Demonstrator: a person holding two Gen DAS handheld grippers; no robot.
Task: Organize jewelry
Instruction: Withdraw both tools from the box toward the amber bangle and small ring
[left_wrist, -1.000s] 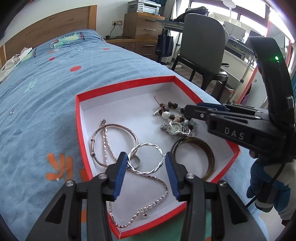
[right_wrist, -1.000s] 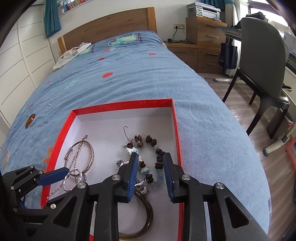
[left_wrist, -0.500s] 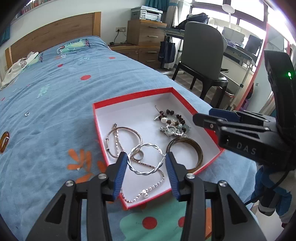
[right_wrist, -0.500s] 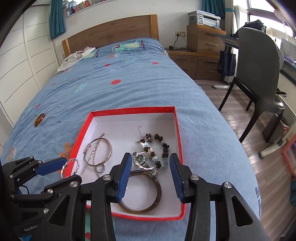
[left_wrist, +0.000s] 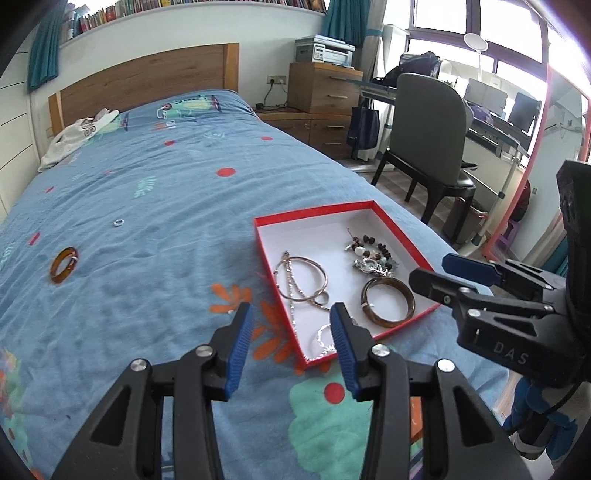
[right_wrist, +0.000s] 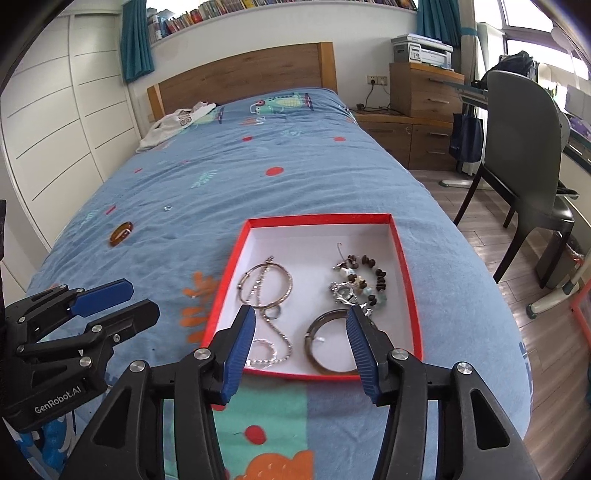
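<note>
A red box (left_wrist: 314, 214) (right_wrist: 317, 219) with a white floor lies on the blue bed. It holds a brown bangle (left_wrist: 388, 301) (right_wrist: 328, 343), thin bangles (left_wrist: 304, 278) (right_wrist: 266, 286), a twisted silver bracelet (right_wrist: 264, 352), a chain, a watch (right_wrist: 345, 293) and a bead bracelet (left_wrist: 371, 249). An amber ring (left_wrist: 64, 264) (right_wrist: 120, 233) and a small silver ring (left_wrist: 118, 222) lie on the bed to the left. My left gripper (left_wrist: 291, 338) is open and empty at the box's near left corner. My right gripper (right_wrist: 301, 341) is open and empty above the box's near edge.
A grey chair (left_wrist: 428, 122) and a desk stand right of the bed. Wooden drawers (right_wrist: 424, 92) with a printer stand at the back right. White clothing (left_wrist: 74, 136) lies near the headboard. White wardrobe doors (right_wrist: 55, 129) are at the left.
Both grippers have pulled back and up from the box. The left gripper let go of the twisted silver bracelet, which now lies in the box, and both grippers opened wider.
</note>
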